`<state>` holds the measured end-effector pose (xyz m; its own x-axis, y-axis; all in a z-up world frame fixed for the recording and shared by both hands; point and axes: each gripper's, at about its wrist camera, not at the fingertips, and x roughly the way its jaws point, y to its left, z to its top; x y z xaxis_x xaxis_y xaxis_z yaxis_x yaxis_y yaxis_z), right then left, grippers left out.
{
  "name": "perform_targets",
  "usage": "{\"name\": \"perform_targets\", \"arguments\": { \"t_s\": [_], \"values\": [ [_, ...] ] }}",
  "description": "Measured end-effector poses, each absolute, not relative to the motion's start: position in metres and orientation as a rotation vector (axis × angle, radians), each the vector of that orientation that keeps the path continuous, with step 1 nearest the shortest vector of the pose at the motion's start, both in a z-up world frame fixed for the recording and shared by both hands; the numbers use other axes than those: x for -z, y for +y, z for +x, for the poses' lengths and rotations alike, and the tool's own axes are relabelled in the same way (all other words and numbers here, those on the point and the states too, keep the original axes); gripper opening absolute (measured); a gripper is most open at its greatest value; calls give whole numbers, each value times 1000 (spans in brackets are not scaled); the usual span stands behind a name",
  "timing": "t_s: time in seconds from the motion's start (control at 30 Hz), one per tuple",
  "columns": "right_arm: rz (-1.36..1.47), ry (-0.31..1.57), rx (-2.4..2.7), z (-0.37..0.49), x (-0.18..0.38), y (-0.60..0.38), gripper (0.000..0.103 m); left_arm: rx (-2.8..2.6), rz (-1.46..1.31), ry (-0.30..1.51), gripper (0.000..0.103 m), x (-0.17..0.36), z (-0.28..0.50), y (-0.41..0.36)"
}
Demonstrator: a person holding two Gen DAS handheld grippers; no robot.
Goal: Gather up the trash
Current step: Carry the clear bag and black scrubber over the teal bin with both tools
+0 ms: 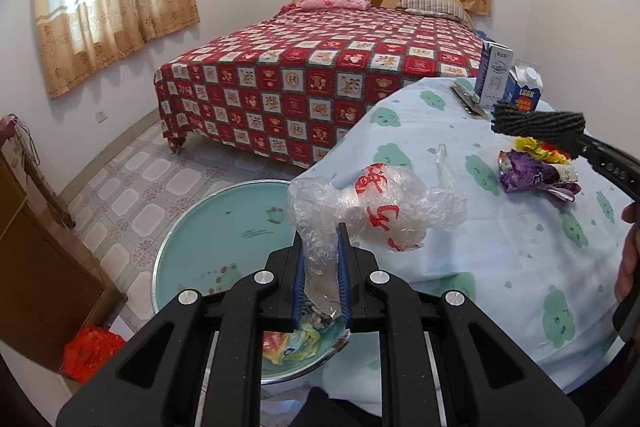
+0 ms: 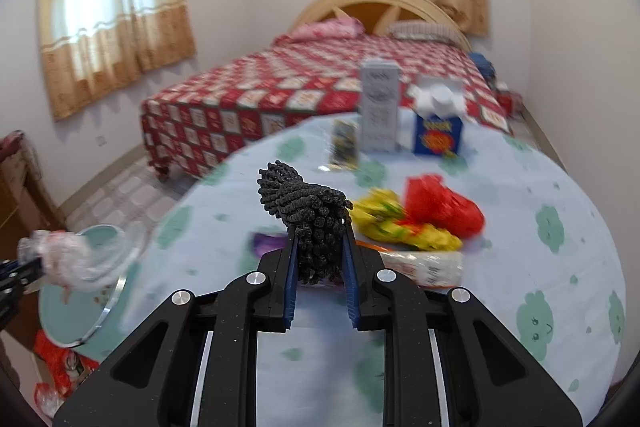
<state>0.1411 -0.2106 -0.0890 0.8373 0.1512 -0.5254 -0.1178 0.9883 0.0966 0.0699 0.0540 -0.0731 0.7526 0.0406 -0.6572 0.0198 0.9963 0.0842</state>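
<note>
My left gripper is shut on a clear plastic bag with red characters, held above the rim of a teal basin that has crumpled wrappers in it. My right gripper is shut on a dark grey knobbly cloth over the table with a cloud-print cover. Behind the cloth lie a yellow wrapper, a red plastic bag and a white wrapper. In the left wrist view the cloth hangs above a purple and yellow wrapper.
Two cartons and a dark packet stand at the table's far edge. A bed with a red checked cover fills the back. A wooden cabinet stands left, with an orange bag on the tiled floor.
</note>
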Motion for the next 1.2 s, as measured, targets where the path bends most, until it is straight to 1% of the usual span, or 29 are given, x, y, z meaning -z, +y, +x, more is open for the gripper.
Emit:
{"name": "perform_targets", "arguments": {
  "t_s": [0.17, 0.5, 1.2],
  "values": [
    [35, 533, -223, 131, 76, -183, 20, -47, 88, 690, 14, 65, 59, 70],
    [12, 516, -318, 119, 73, -143, 20, -117, 86, 683, 14, 63, 46, 101],
    [-10, 495, -397, 102, 77, -117, 20, -178, 79, 673, 14, 61, 32, 129]
  ]
}}
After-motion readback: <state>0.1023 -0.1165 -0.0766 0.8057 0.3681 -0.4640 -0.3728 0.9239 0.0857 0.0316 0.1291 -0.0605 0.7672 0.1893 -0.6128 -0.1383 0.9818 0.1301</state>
